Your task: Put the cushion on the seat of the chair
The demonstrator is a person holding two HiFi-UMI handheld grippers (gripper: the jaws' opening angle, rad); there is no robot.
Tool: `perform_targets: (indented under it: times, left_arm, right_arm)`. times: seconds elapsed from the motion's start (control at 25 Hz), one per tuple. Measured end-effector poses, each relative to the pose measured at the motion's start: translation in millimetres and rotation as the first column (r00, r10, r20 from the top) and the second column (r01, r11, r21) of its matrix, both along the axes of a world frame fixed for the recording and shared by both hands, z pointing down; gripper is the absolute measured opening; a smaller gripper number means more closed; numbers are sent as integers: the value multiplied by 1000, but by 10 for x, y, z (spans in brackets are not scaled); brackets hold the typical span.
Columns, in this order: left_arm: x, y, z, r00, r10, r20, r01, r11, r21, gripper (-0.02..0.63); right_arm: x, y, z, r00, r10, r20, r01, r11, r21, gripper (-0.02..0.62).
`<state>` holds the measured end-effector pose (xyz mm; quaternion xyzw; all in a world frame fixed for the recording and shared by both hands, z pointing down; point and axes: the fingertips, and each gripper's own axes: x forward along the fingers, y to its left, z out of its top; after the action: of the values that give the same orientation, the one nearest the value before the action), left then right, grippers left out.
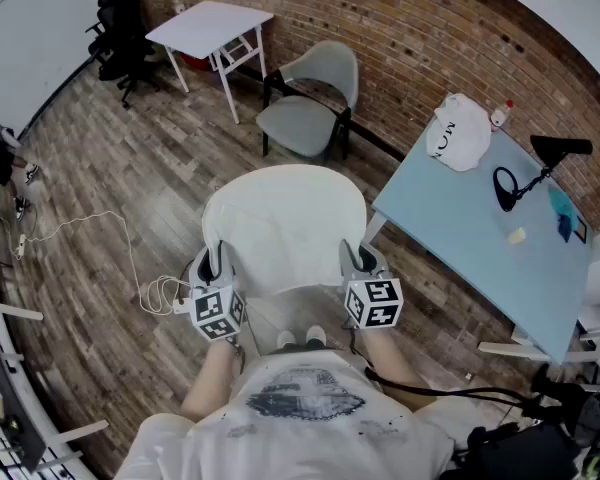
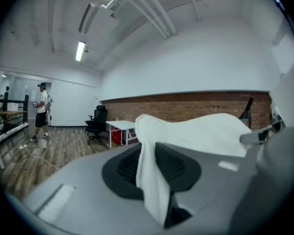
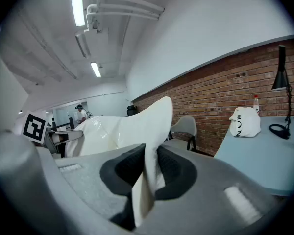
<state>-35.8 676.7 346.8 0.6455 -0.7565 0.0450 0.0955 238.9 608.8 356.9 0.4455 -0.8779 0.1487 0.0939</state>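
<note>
Left claw (image 1: 213,260), right claw (image 1: 358,258) pinch floppy cushion (image 1: 285,223).

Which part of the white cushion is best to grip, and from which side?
Grip the cushion by its thin near edge, one corner per gripper, from the person's side, as the left gripper and right gripper do. It looks wide and limp.

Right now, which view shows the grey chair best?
The head view: the grey chair stands whole by the brick wall, with its seat bare. The right gripper view shows only its back and one side past the cushion. The left gripper view does not show it.
</note>
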Motion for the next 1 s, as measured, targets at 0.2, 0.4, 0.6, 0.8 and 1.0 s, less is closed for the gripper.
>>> perform_targets:
  times: [0.2, 0.4, 0.6, 0.8, 1.0]
  left_arm:
    - [89, -115, 24, 1000, 5, 0, -5, 1000, -3, 66]
    - [131, -269, 54, 1000, 4, 12, -4, 1000, -2, 66]
    - [125, -460, 65, 1000, 2, 12, -2, 1000, 0, 66]
    - [-32, -760, 98, 1000, 10, 5, -10, 1000, 10, 66]
    - [-400, -1276, 166, 999, 38, -3, -38, 999, 20, 66]
  right_arm:
    - [101, -99, 22, 1000, 6, 9, -6, 1000, -12, 44]
    - [165, -241, 79, 1000, 4, 24, -3, 1000, -19, 44]
    - [154, -436, 99, 1000, 2, 24, -1, 1000, -23, 46]
    - [17, -722, 112, 1000, 19, 20, -19, 1000, -16, 46]
    - [-309, -1160, 145, 999, 47, 14, -47, 999, -9, 46]
